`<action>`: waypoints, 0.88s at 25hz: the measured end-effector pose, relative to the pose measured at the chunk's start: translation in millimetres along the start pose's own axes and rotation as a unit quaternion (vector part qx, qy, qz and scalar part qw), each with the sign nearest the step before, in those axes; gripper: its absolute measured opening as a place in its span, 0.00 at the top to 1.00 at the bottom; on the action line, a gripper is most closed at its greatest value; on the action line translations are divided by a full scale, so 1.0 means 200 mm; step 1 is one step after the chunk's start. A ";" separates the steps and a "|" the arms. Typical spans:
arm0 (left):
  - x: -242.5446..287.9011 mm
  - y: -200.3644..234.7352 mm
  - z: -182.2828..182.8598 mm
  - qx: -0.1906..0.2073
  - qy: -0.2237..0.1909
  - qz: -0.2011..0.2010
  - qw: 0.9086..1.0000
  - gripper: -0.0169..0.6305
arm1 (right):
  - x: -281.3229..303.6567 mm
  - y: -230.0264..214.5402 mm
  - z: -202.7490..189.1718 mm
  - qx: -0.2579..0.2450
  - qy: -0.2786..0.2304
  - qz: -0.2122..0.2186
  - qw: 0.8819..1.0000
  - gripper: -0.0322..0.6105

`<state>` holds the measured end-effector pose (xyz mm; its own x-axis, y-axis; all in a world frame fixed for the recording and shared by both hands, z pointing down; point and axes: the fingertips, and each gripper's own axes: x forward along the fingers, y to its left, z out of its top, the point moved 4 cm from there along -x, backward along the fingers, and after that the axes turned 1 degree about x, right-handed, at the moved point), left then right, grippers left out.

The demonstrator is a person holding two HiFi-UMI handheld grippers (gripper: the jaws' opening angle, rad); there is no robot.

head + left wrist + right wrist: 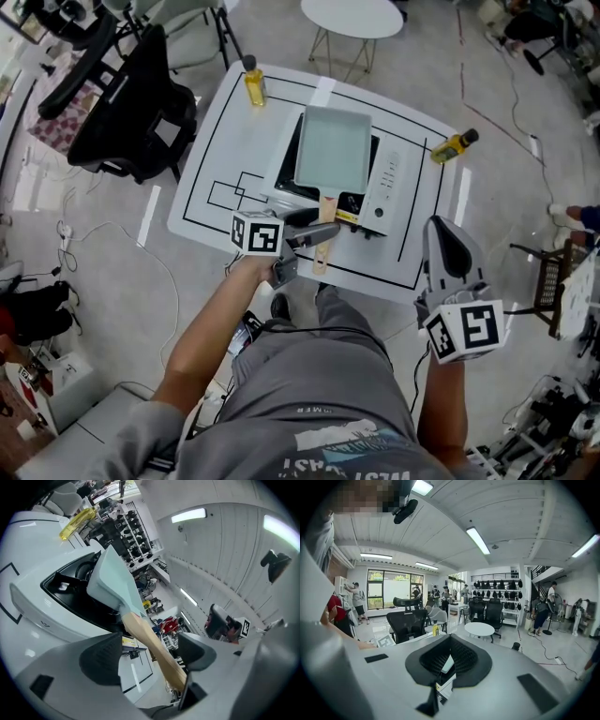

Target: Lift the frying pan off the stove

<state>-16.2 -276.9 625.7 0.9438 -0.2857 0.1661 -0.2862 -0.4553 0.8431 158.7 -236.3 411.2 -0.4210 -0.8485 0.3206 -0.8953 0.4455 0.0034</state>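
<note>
Presently at the grasp stage, with the lift not yet begun. Found the frying pan (333, 150) (112, 581), rectangular and pale green, seated flat on the black top of the stove (384, 183) (61, 616), at the middle of the white surface (216, 150). Noted its wooden handle (320, 261) (150, 644) pointing toward the near edge and overhanging the stove's near side.

Left tongs (323, 227) (150, 653) set across the handle from the left, jaws wide apart. Seen in the left gripper view with the handle passing between the pads, a clear gap at one pad and much less at the other; contact there not certain. No grip established.

Right tongs (441, 230) (449, 656) held off to the near right, well apart from the pan, jaws pressed together on nothing.

Also recorded two yellow bottles, one at the far left (254, 84) and one to the right of the stove (455, 145), both judged clear of a straight upward lift.

Next move, as judged: close the left tongs squarely on the handle, then raise vertically. Expect the pan body, lying well beyond the grip point, to pull the far end down. Recommend a firm clamp and a level hold. Could bring in the right tongs for support if the pan sags.
</note>
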 end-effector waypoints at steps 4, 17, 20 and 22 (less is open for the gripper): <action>0.05 -0.01 -0.01 -0.014 -0.002 -0.012 1.000 0.43 | 0.00 -0.01 -0.01 0.002 0.002 -0.001 1.000 0.93; 0.16 -0.04 -0.02 -0.041 0.009 -0.027 0.999 0.44 | -0.02 -0.07 -0.05 0.009 0.006 -0.008 1.000 0.93; 0.16 -0.03 -0.03 -0.044 0.014 -0.021 0.999 0.49 | -0.02 -0.07 -0.05 0.010 0.006 -0.009 1.000 0.93; 0.15 -0.02 -0.04 -0.049 0.019 -0.016 0.999 0.56 | -0.03 -0.07 -0.05 0.010 0.005 -0.009 1.000 0.93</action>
<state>14.8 -277.4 631.1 0.9581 -0.2402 0.1559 -0.2404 -0.3788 0.8937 175.8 -235.3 419.3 -0.4030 -0.8539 0.3293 -0.9056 0.4239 -0.0089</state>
